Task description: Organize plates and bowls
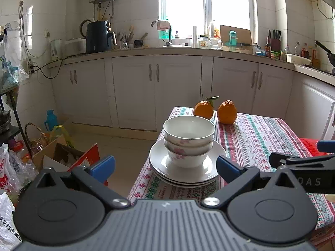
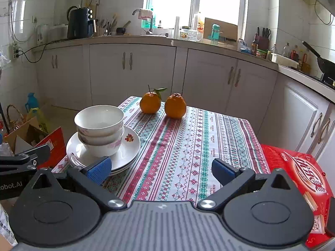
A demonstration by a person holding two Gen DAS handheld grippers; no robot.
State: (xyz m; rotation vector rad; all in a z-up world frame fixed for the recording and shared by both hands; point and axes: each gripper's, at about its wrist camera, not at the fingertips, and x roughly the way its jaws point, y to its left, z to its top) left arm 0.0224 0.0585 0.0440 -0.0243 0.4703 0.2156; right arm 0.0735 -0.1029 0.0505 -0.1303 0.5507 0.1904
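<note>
Three white bowls (image 1: 188,140) with pink flowers are nested upright on a stack of white plates (image 1: 159,163) at the table's near left corner. The bowls (image 2: 99,125) and plates (image 2: 127,152) also show in the right wrist view, at the left. My left gripper (image 1: 165,167) is open and empty, held in front of the stack with its blue pads on either side. My right gripper (image 2: 161,172) is open and empty over the tablecloth, to the right of the stack. The right gripper's body (image 1: 301,163) shows at the right of the left wrist view.
Two oranges (image 2: 163,104) sit at the table's far edge on the patterned tablecloth (image 2: 199,138). A red package (image 2: 299,173) lies at the near right. Boxes and bags (image 1: 62,154) clutter the floor left of the table. White cabinets (image 1: 134,92) stand behind.
</note>
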